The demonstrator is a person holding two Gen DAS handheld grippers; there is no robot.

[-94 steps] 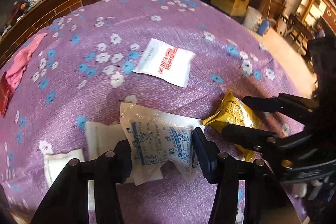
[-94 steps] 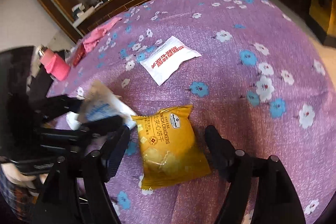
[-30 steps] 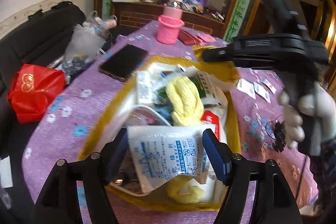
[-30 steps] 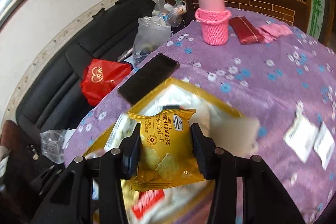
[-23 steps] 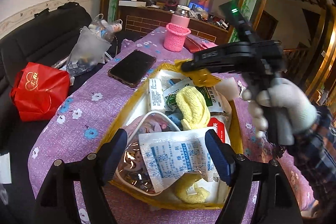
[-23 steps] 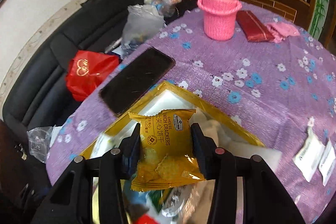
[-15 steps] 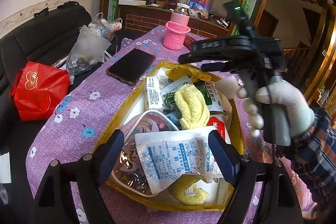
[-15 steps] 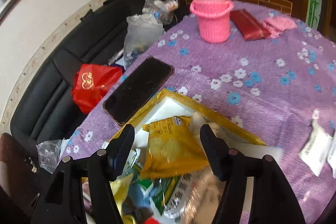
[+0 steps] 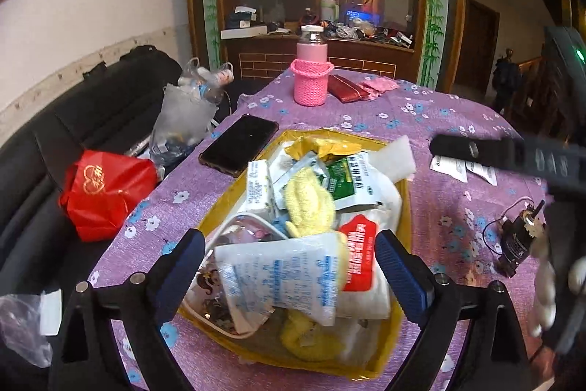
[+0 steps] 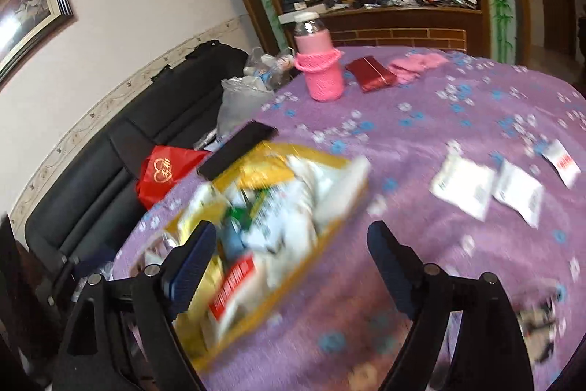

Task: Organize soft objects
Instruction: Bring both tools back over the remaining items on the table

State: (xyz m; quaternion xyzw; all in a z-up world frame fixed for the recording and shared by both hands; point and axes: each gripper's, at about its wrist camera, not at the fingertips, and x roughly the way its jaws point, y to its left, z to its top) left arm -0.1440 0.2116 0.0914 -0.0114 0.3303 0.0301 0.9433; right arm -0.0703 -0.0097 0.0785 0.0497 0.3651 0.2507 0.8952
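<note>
Both grippers stand open over the packed yellow tray.

The left gripper (image 9: 289, 266) has just been opening; its jaws stand wide apart, and the white desiccant sachet (image 9: 282, 277) lies loose between them on the heap in the yellow tray (image 9: 403, 193), touching neither pad. The right gripper (image 10: 289, 262), its jaws also just opened, holds nothing and hangs over the tray's right edge. The yellow cracker packet (image 9: 329, 146) lies at the tray's far end. White sachets (image 10: 461, 187) remain on the purple tablecloth (image 10: 421, 120), well right of the tray.
</note>
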